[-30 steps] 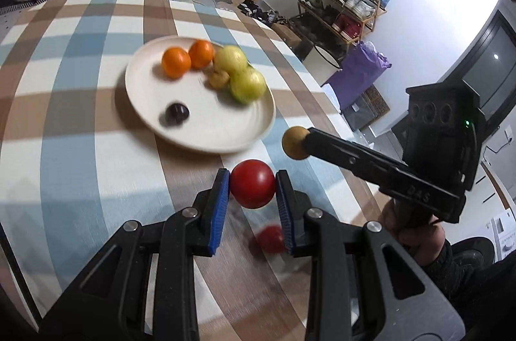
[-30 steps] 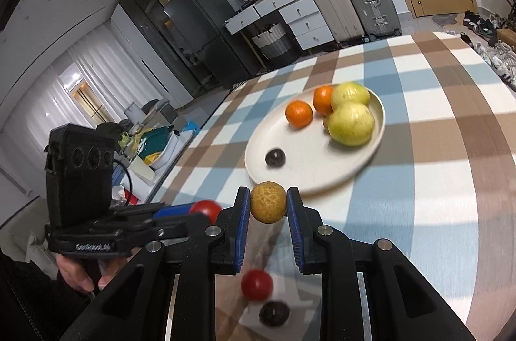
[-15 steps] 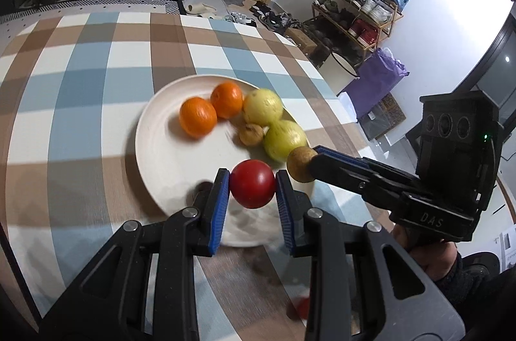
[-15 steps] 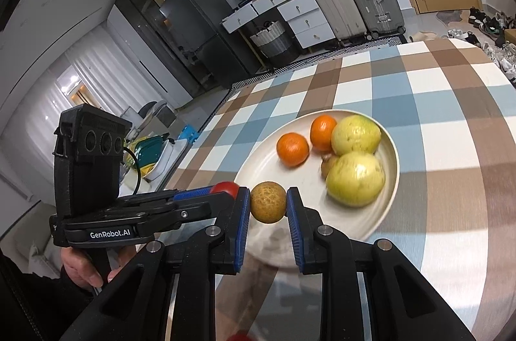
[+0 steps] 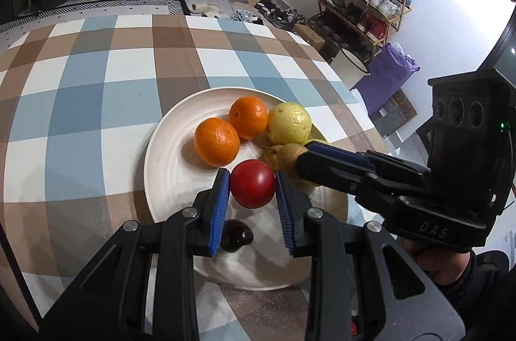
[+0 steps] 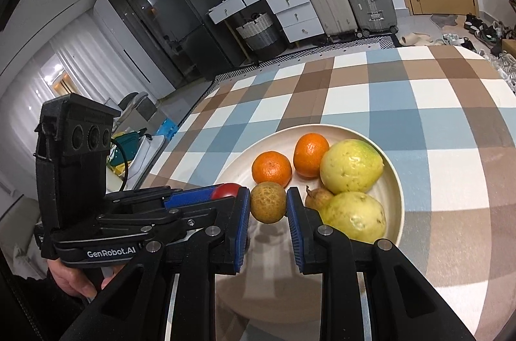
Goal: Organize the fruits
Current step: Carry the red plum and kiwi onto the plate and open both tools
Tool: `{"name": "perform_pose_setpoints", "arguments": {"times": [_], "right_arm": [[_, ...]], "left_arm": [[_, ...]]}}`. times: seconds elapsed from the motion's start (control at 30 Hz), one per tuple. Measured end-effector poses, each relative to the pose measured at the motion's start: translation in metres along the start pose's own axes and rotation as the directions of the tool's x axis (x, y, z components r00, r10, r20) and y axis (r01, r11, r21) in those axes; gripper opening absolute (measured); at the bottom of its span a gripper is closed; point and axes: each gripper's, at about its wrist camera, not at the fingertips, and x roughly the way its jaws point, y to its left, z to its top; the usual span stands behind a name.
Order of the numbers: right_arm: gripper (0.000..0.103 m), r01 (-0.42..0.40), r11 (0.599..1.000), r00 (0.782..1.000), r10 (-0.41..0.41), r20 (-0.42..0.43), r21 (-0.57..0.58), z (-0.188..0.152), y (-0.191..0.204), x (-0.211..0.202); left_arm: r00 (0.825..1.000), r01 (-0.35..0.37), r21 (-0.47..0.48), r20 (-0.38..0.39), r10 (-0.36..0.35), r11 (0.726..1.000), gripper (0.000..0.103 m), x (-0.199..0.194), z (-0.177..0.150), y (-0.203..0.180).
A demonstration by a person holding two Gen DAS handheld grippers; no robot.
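Hovering over the plate (image 5: 167,147): left gripper (image 5: 252,198) clamping a red fruit (image 5: 252,188), right gripper (image 6: 268,213) a tan one (image 6: 267,203) (both round).

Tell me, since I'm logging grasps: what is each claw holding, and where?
Left claw grips the red fruit by its two sides. Right claw grips the small brown fruit likewise, both above the plate.

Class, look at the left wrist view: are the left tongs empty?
No, the left tongs are shut on a red fruit, held over the white plate.
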Motion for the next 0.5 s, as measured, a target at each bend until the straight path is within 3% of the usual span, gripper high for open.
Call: {"name": "perform_pose_setpoints", "arguments": {"times": [0.5], "right_arm": [[0.026,0.064,0.998,0.997,-0.064,0.043,-0.007,0.002,-0.001,-0.012]], "left_arm": [[1.0,-0.027,-0.003,0.009,0.027,1.0,0.026,-0.008,0.0,-0.005]]}}
